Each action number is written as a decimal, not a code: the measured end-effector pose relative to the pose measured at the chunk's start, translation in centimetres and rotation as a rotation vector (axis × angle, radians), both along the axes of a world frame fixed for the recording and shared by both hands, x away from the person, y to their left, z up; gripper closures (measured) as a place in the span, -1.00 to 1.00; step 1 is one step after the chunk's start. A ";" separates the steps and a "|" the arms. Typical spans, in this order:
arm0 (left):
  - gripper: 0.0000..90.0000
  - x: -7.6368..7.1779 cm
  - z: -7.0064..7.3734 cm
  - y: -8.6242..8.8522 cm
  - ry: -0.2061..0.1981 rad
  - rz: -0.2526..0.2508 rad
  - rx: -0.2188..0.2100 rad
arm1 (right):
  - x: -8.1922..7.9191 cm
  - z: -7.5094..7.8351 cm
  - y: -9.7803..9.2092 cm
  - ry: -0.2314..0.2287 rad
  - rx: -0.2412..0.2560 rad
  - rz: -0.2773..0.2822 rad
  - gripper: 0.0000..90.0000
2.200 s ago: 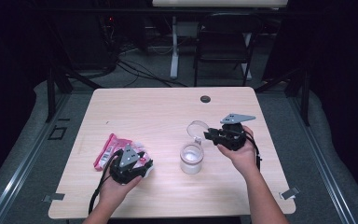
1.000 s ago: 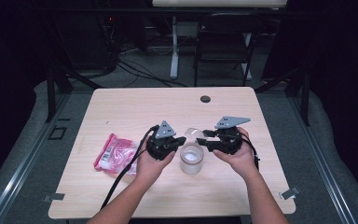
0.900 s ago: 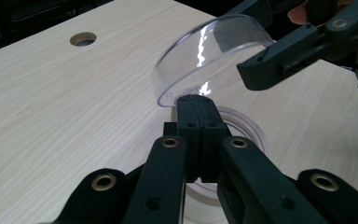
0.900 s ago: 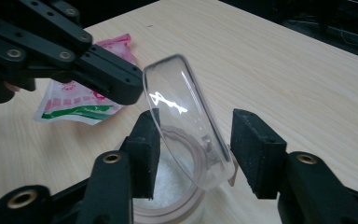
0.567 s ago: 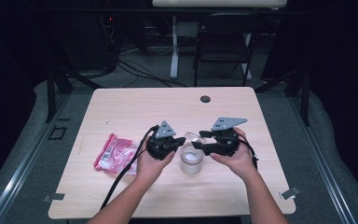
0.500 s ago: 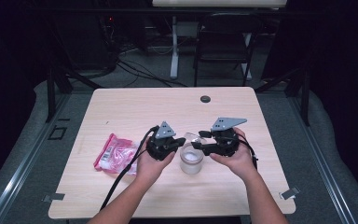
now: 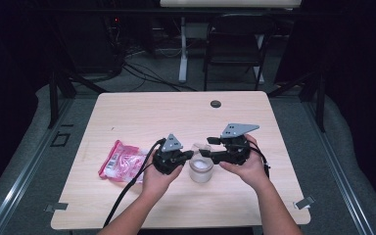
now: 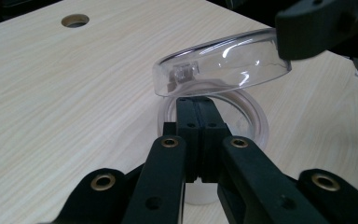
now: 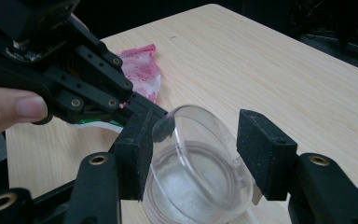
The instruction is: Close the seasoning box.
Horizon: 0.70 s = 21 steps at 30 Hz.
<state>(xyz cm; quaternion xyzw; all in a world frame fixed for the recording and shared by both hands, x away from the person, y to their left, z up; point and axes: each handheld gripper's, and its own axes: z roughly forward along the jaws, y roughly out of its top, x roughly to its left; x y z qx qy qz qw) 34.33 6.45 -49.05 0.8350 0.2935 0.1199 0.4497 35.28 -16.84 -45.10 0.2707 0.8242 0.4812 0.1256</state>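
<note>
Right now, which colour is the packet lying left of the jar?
Pink with white parts; the packet shows best in the high view.

A small clear plastic jar (image 7: 201, 170) stands upright on the pale wooden table, a little below the middle of the high view, with something white settled in its bottom. Its mouth is open. The round clear lid (image 8: 221, 63) is hinged at one edge and tipped up above the rim, its hollow underside showing in the upper middle of the left gripper view. In the right gripper view the jar (image 9: 196, 182) sits at lower centre.
</note>
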 end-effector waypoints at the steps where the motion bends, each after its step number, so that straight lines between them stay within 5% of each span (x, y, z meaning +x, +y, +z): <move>1: 0.99 -0.1 -0.1 0.0 0.001 0.005 -0.001 | 0.0 0.0 0.0 -0.001 0.000 0.000 0.02; 21: 0.98 -1.5 -1.6 0.5 0.016 -0.005 0.001 | 0.3 -0.2 -0.3 0.004 0.016 -0.044 0.01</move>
